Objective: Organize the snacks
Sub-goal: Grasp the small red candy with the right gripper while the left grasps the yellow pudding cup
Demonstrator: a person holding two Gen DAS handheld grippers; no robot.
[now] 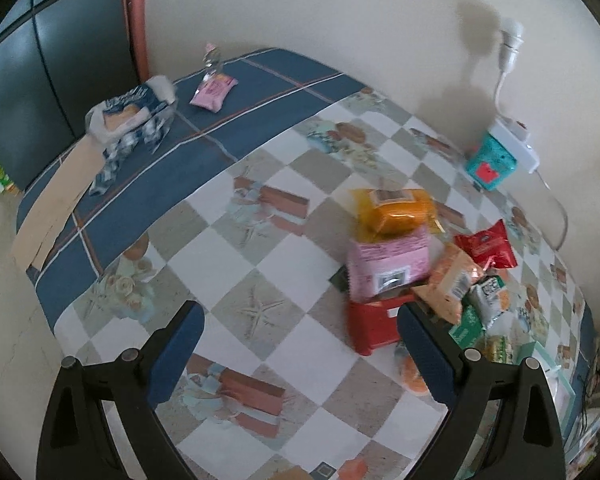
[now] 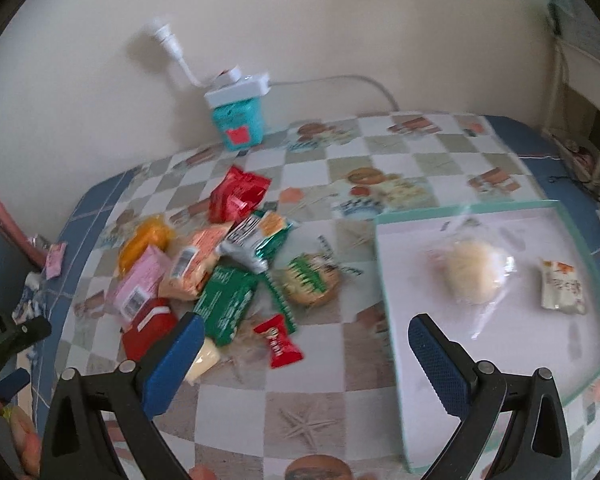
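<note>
A heap of snack packets lies on the checked tablecloth: an orange pack (image 1: 396, 210), a pink pack (image 1: 388, 262), a red box (image 1: 376, 326) and a red bag (image 1: 486, 244). The right wrist view shows the same heap, with a green pack (image 2: 226, 308), a round cookie pack (image 2: 312, 280) and a small red candy (image 2: 278, 340). A white tray (image 2: 420, 360) with a teal rim holds a clear-wrapped bun (image 2: 472, 276) and a small sachet (image 2: 562, 292). My left gripper (image 1: 300, 348) hovers open over the cloth, left of the heap. My right gripper (image 2: 306, 364) is open between heap and tray.
A teal box (image 1: 492, 160) with a white power strip (image 1: 518, 144) on it stands by the wall. At the far blue end of the table lie a blue-white bag (image 1: 130, 120) and a pink packet (image 1: 212, 92). The table edge runs along the left.
</note>
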